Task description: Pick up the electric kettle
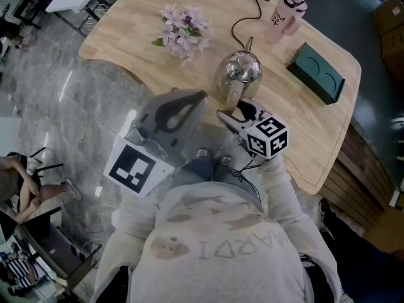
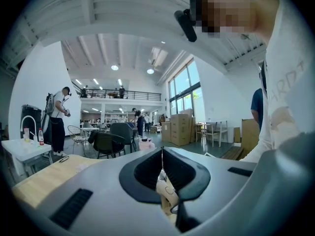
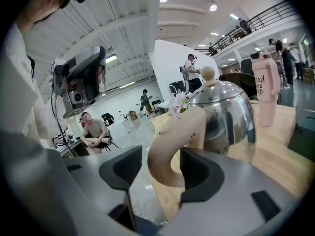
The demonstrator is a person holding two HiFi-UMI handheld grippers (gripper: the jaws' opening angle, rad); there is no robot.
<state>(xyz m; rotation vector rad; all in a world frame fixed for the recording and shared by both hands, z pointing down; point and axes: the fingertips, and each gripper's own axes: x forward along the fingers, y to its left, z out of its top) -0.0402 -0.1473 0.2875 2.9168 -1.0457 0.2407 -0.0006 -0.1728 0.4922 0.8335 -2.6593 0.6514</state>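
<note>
A person in a pale sweatshirt stands at a wooden table point(image 1: 315, 137), the right gripper point(image 1: 238, 117) lined up on the kettle point(image 1: 240, 68), which sits upright near the table's near edge with flowers point(image 1: 183, 29) beyond it and a pink cup point(image 1: 285, 14) and a green box point(image 1: 317, 72) off to its right. In the right gripper view the jaws stand apart around the cream handle point(image 3: 170, 146): the loop sits between the dark pads point(image 3: 199, 173), close against the right one, with a clear gap on the left, so nothing is clamped. The left gripper point(image 1: 183, 109) hangs just beside the kettle with its jaws pressed together on nothing.

From where I stand, the grip looks nearly ready. The handle should be centred between the pads before closing, so that it is not pushed sideways and the kettle does not skid on the wood. A hold on the upright stretch of the loop, well inside the pads, would serve best, since the steel body will hang off to one side and try to swing. The lift should go straight up, slowly, minding the cord point(image 1: 243, 21) behind.
</note>
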